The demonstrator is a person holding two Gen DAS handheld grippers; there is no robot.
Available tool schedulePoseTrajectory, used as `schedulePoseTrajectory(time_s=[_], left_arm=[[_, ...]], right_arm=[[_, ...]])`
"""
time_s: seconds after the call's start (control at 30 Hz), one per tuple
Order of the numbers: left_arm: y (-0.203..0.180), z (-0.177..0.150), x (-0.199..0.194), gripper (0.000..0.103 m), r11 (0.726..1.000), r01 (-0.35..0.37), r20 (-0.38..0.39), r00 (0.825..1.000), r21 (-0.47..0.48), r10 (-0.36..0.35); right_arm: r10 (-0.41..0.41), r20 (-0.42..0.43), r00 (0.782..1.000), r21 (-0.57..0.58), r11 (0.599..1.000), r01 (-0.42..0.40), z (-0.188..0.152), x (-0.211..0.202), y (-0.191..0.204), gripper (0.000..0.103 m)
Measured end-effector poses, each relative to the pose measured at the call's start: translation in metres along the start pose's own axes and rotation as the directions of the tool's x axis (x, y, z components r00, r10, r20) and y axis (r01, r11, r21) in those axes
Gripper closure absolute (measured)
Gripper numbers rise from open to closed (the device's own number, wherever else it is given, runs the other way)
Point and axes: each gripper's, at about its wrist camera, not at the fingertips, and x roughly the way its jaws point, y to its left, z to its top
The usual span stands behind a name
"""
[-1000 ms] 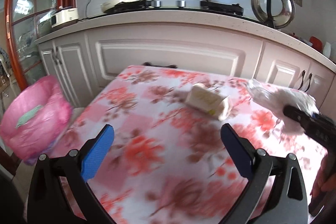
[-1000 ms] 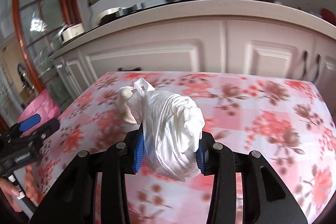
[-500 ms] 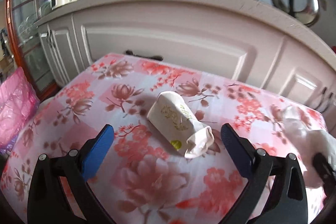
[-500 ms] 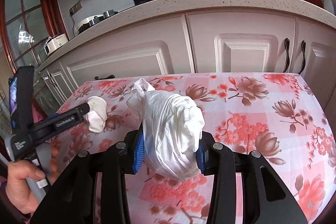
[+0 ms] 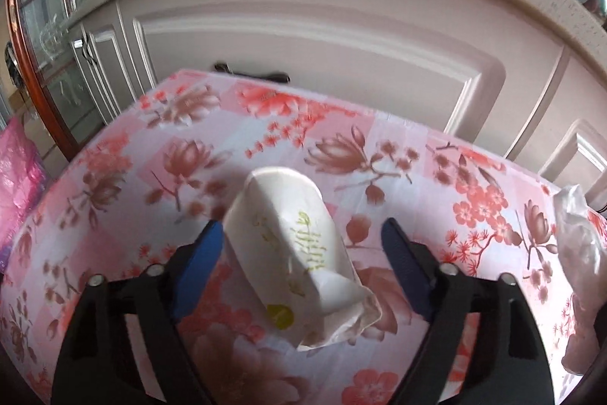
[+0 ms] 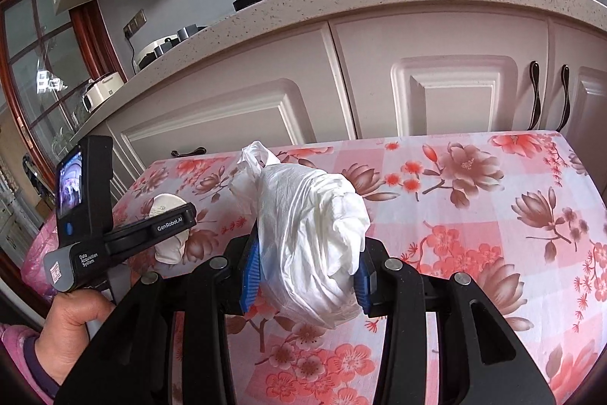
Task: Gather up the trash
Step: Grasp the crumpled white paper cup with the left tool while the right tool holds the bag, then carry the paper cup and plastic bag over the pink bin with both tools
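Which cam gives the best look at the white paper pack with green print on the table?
Left wrist. The white paper pack with green print fills the centre, lying on the floral tablecloth between the open left gripper. In the right wrist view the left gripper's body hides most of it; only its white ends show.

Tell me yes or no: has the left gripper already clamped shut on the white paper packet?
No: the left gripper is open, its right blue pad standing clear of the white paper packet lying on the floral tablecloth.
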Motion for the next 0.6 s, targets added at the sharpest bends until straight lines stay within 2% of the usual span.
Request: schedulePoseTrajectory(time_s=[0.07, 0.13, 0.27, 0.47, 0.6], left_arm=[[0.000, -0.004, 0.003, 0.029, 1.000, -0.004, -0.014, 1.000, 0.001, 0.004], [0.001, -0.006, 0.003, 0.044, 1.000, 0.024, -0.017, 1.000, 0.011, -0.024], [0.001, -0.008, -0.008, 0.059, 0.998, 0.047, 0.013, 0.999, 0.047, -0.047], [0.014, -0.013, -0.036, 0.060, 0.993, 0.102, 0.014, 0.995, 0.051, -0.103], [0.026, -0.024, -0.070, 0.060, 0.990, 0.120, 0.044, 0.991, 0.070, -0.123]], right_arm=[[0.004, -0.004, 1.000, 0.008, 1.000, -0.004, -0.001, 0.001, -0.001, 0.064], [0.005, -0.006, 1.000, 0.006, 1.000, -0.005, -0.003, 0.001, 0.000, 0.064], [0.010, -0.014, 1.000, 0.006, 1.000, -0.010, -0.006, -0.003, 0.005, 0.064], [0.013, -0.004, 1.000, 0.002, 1.000, -0.013, -0.010, -0.020, 0.017, 0.064], [0.020, 0.017, 1.000, -0.002, 1.000, -0.020, -0.012, -0.037, 0.031, 0.064]])
